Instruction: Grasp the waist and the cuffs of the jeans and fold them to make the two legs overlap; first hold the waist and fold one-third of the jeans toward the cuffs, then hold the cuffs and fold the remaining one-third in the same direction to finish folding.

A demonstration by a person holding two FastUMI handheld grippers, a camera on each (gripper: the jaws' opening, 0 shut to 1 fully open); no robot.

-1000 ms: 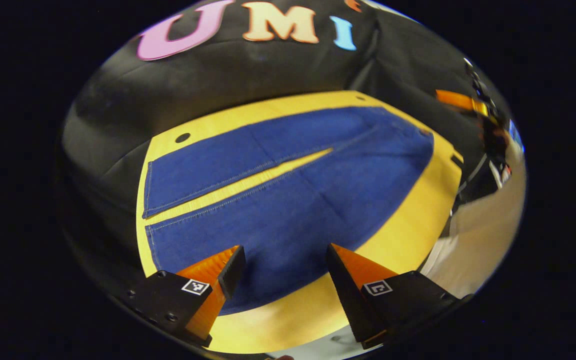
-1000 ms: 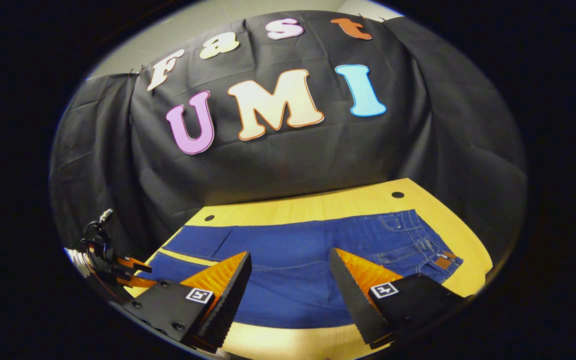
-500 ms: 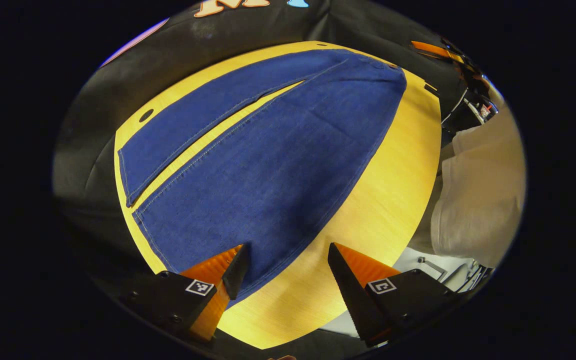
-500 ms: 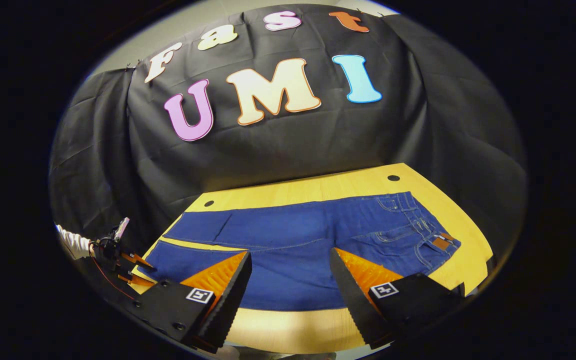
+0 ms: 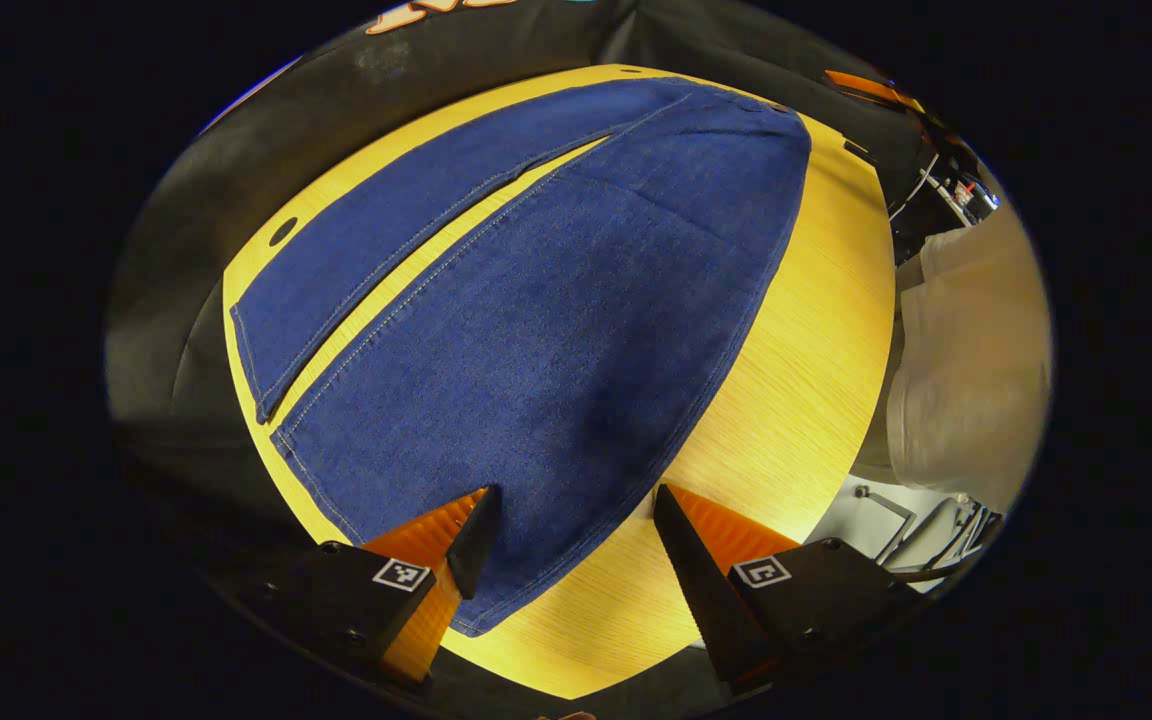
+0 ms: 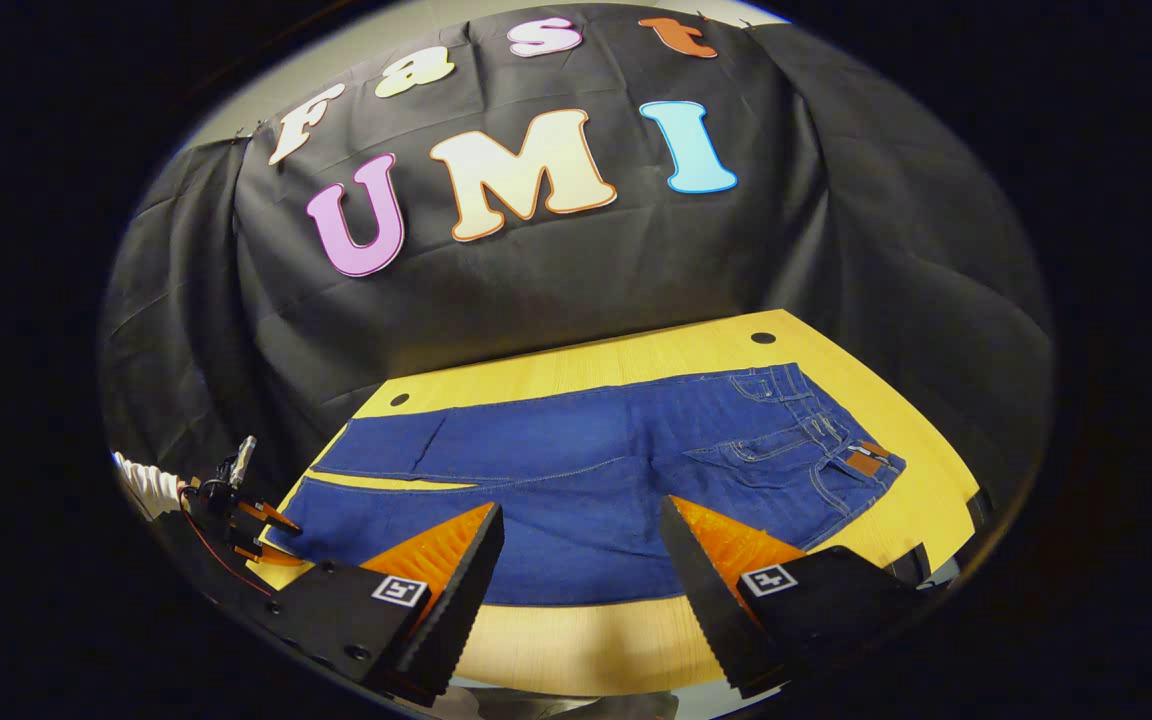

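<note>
Left gripper view. Item: blue denim jeans [image 5: 556, 300], laid flat on a yellow wooden table [image 5: 796, 400], legs parted by a narrow wedge of bare tabletop. No readable writing on the cloth here; the square coded markers on the gripper body carry patterns, not text. Left gripper [image 5: 566, 520]: jaws spread wide, nothing between them, poised above the near leg close to its cuff [image 5: 376, 540] (hem corner lies just beside the left-hand finger). A round hole [image 5: 283, 231] marks the table's far corner. A person's pale garment [image 5: 966, 370] stands past the table's right edge.

Right gripper view. Same jeans [image 6: 596, 470], seen broadside: waist [image 6: 836, 440] to the right, with belt loops, pockets and a small brown patch [image 6: 864, 461] at the waistband (lettering too small to make out). Cuffs lie to the left. Right gripper [image 6: 581, 540]: jaws apart, empty, held over the near edge of the denim around mid-length, whether touching it cannot be told. The other gripper [image 6: 256, 520] shows at the cuff end, a white sleeve [image 6: 146, 485] behind it.
</note>
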